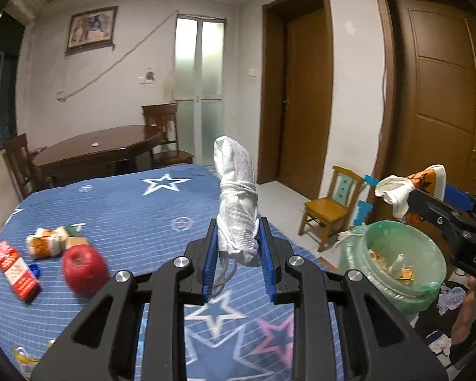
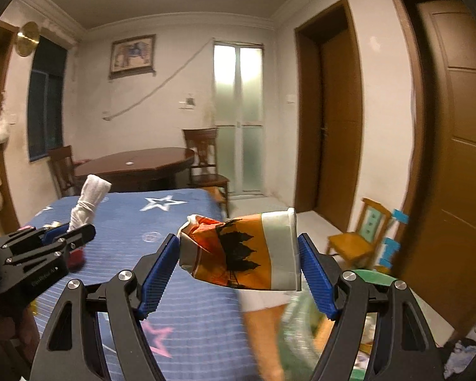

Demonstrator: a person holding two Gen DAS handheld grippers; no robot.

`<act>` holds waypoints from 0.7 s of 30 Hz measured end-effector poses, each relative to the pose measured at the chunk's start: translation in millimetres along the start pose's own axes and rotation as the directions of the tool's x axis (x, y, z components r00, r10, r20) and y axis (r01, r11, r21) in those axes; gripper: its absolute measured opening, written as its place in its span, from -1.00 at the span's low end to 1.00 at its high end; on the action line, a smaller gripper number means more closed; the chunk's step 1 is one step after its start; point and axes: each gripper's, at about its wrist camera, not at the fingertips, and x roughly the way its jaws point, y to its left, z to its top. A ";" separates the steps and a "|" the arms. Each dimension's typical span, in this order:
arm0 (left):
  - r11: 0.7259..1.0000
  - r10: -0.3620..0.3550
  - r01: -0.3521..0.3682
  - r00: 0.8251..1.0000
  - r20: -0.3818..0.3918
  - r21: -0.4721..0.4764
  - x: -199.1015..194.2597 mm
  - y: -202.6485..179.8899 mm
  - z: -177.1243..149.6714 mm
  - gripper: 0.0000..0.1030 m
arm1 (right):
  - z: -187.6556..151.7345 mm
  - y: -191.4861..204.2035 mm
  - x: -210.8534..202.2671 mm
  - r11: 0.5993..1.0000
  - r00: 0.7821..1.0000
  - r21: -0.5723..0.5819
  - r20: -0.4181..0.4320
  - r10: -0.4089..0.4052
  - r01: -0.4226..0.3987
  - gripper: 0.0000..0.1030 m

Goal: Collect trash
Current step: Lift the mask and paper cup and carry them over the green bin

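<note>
**Presently: both grippers loaded, bin at bed's right corner**

Left gripper [image 1: 238,250]: black linkage frame, ribbed blue pads. The pads are clamped on the lower part of a white paper roll [image 1: 236,203], dimpled in texture, cylindrical, bound round its middle with white string; loose string hangs between the fingers. The roll stands upright above the bed.

Right gripper [image 2: 239,266]: same build. Its pads [image 2: 157,277] bracket a crumpled carton [image 2: 241,250], orange and white with a black tree-like silhouette print. The right pad appears to touch the carton's white edge; a narrow gap shows at the left pad, so whether the grip is firm cannot be told. In the left wrist view this gripper sits above the trash bin [image 1: 393,266], whose body carries the letters "DAS", cut off by the frame edge.

Bin: round, lined with a thin translucent green bag, holding scraps of paper and packaging. It stands on the floor just beside the bed's right side.

Bed cover [image 1: 127,209]: blue quilted fabric with white stripes, white and pink stars. On its left lie a red rounded item [image 1: 84,270], blurred; a red and white printed packet [image 1: 16,270], text unreadable; and a crushed orange and white carton [image 1: 49,241].

Farther off: a small yellow wooden chair [image 1: 333,206], a dark wooden table [image 1: 98,149] with dark chairs, two brown doors, a frosted glass door, a framed picture.
</note>
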 end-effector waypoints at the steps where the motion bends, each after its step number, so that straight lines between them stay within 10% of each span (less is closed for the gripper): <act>1: 1.000 -0.011 0.011 1.000 -0.005 0.004 4.1 -5.0 1.0 -0.55 | -1.3 -11.3 -0.5 1.000 1.000 0.002 -0.003 -0.017 0.017 0.48; 11: 0.986 -0.155 0.157 0.987 -0.049 0.060 41.9 -80.2 13.9 -0.55 | -13.1 -118.2 -4.9 0.986 0.987 0.049 -0.043 -0.156 0.158 0.48; 21: 0.942 -0.304 0.322 0.937 -0.172 0.093 84.7 -153.4 11.5 -0.55 | -20.0 -199.9 16.6 0.971 0.966 0.092 -0.162 -0.203 0.220 0.48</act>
